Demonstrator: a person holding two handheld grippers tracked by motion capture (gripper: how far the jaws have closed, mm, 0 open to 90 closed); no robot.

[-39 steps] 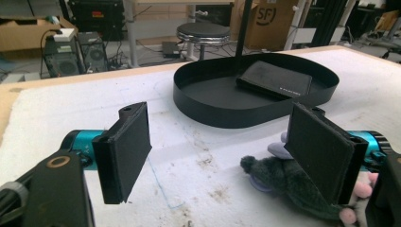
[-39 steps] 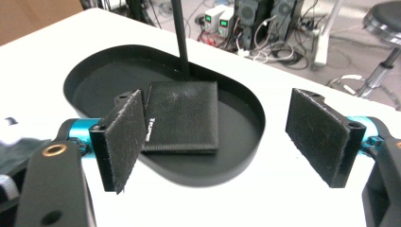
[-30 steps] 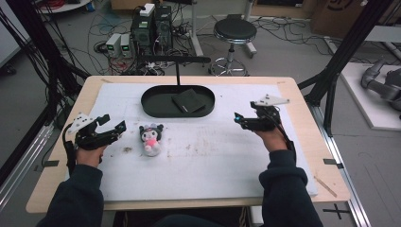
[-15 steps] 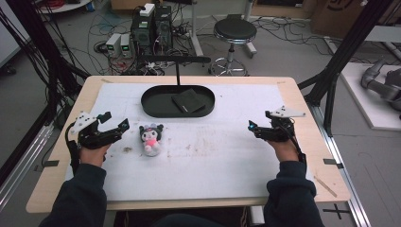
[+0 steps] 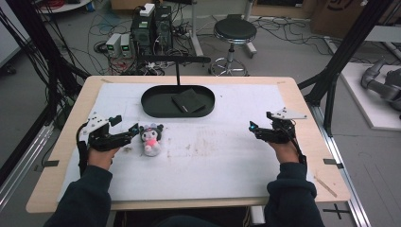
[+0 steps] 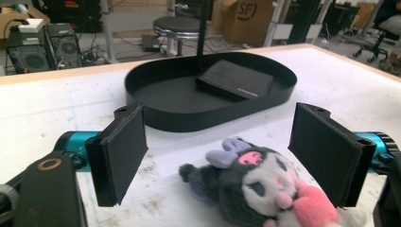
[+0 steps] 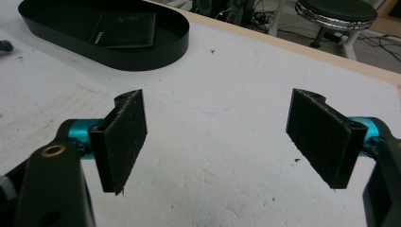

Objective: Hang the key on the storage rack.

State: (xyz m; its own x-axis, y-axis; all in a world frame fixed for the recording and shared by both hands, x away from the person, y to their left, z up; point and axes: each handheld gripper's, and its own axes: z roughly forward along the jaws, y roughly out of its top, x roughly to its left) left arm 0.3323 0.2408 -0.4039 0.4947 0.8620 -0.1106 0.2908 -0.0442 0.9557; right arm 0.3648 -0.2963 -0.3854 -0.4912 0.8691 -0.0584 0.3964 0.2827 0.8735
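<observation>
The fingers [image 6: 120,151] of the left gripper [image 5: 124,130] stood wide, having just been opening, with the plush toy [image 5: 151,138] on the white mat [image 5: 213,156] between them but unpressed, near the black tray [image 5: 156,109], while the right gripper [image 5: 253,128] gaped wide over bare mat.

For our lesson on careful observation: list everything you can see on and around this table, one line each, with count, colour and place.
Plush toy: one, dark grey and white with pink, on the white mat beside the left claw.
Tray: one, black, oval, at the far middle of the mat.
Flat pad: one, black, inside the tray.
Mat: one, white, stained, covering the table.
Table: one, light wood.
Stool: one, black seat, on the floor beyond.
Left claw: one, black, open, toy between its jaws, untouched.
Right claw: one, black, open over bare mat.
</observation>
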